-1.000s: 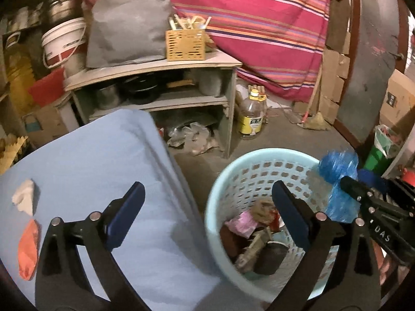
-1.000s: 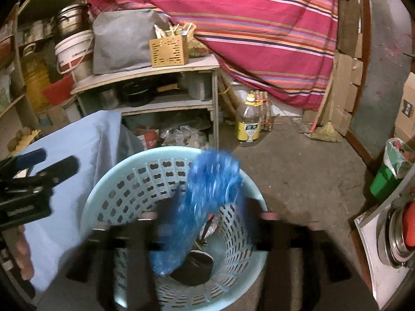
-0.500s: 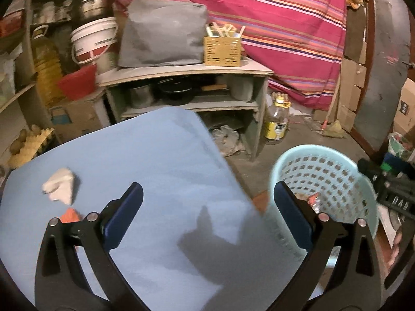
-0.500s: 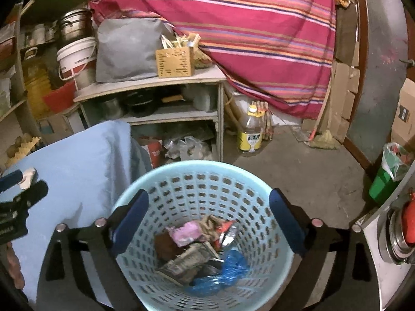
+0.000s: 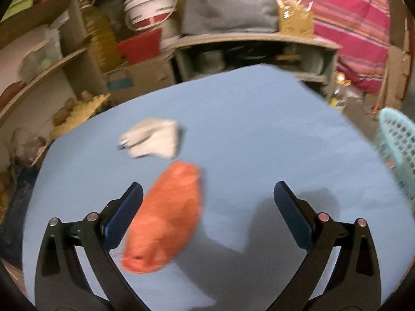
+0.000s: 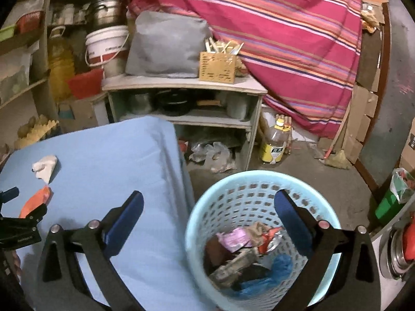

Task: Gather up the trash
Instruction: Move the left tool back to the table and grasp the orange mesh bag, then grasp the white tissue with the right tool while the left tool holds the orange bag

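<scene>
Over the blue table, left wrist view: the left gripper hung with its jaws spread wide and nothing between them, angled down at the litter, a stance that looked like the lead-in to a pick.
Orange scrap: a crumpled orange bag lay flat on the blue tablecloth, just inside the left finger, so the open span already took it in; the picture was blurred and contact could not be judged.
White scrap: a wadded white paper sat just beyond the orange piece, apart from it, likely the next item.
Basket edge: the pale blue basket showed only at the right margin, off the table.
Above the basket, right wrist view: the right gripper was likewise parted and empty, poised over the basket, which stood on the floor against the table's side, seemingly so that trash could be dropped straight in.
Contents: wrappers and a blue plastic bag rested at the bottom.
Remaining work: both table scraps were still uncollected.
</scene>
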{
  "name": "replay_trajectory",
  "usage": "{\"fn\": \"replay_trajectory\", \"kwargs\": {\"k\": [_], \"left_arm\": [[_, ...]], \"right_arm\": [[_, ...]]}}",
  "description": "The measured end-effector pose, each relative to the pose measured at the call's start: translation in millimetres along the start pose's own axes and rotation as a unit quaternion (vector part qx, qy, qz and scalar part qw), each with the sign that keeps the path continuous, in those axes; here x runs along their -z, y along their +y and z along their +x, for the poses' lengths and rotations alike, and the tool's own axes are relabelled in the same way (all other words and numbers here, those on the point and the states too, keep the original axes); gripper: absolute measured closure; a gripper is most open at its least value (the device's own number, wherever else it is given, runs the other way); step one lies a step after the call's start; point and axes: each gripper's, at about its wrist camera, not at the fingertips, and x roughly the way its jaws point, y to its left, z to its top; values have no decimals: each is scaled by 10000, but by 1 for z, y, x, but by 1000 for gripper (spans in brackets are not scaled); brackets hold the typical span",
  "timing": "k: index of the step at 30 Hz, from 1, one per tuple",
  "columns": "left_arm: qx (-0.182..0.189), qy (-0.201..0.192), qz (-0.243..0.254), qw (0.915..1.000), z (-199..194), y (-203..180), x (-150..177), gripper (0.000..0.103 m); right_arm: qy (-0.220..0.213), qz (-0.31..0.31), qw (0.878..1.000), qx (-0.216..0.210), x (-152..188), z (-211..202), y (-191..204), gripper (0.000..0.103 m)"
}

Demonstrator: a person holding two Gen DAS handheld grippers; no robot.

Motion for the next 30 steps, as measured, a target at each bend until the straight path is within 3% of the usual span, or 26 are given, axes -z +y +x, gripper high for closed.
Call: {"fn": "replay_trajectory", "kwargs": {"k": [4,9,12,15,24,30], "left_arm": [[68,351,-282,9990,20,36,13,6],[540,625,-814,9933,35,64,21,8],[716,771,-855,9908,42,66,22,24],[678,743,-752,9921,43,62,22,29],[676,553,-576,9945,39,57,21,75],[363,388,-641,9965,37,83,18,81]], "right_arm": [[124,-69,9999,-44,0,8,20,5],[255,-254,9993,-56,2,17,47,5],[289,-383,9988,-62,2,22,62,5],[319,-476,9983,-77,3,26,76,5],[390,-650,9968,-255,5,33,108,5],[491,-723,9947,-540,11,44,139,5]]}}
